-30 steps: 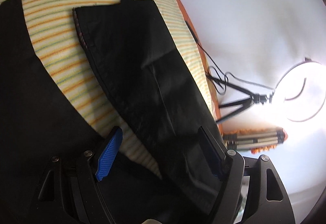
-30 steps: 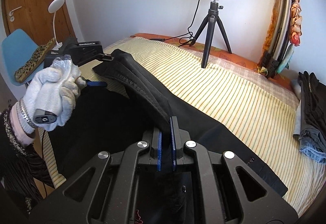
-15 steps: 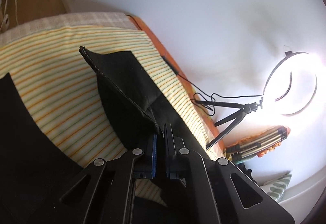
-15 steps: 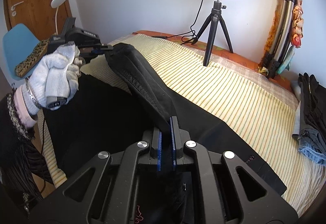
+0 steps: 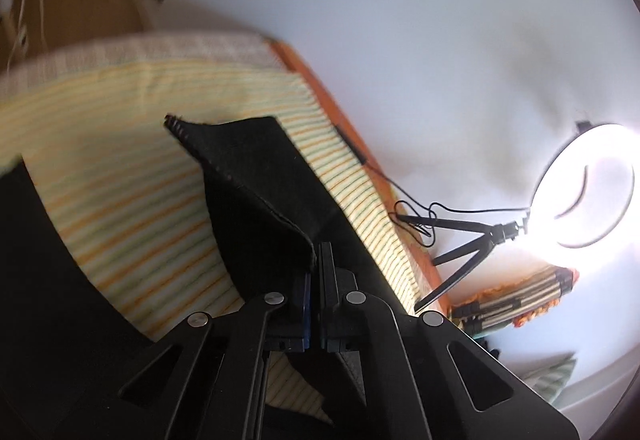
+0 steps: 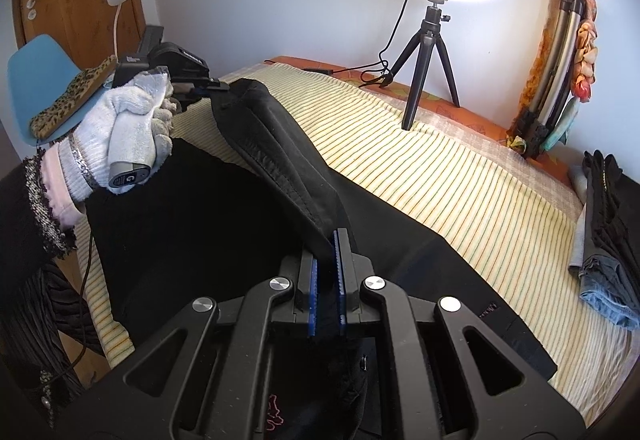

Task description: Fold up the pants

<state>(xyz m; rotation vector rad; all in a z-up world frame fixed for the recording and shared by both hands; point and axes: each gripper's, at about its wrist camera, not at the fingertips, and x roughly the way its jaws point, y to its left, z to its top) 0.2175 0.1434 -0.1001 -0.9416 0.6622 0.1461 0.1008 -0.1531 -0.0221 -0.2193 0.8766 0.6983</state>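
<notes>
Both claws pinch the black pants (image 6: pixel 280 160) lying on the striped bed (image 6: pixel 460 176): left gripper (image 5: pixel 318 260) clamps a lifted hem, right gripper (image 6: pixel 334 240) another fold. Only the right view catches the gloved hand (image 6: pixel 128 128) and folded jeans (image 6: pixel 608 280) far right.

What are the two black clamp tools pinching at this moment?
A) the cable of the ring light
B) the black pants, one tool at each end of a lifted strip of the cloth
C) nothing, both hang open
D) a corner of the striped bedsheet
B: the right gripper and the left gripper are each shut on the black pants, whose raised edge runs between them above the striped sheet.
</notes>
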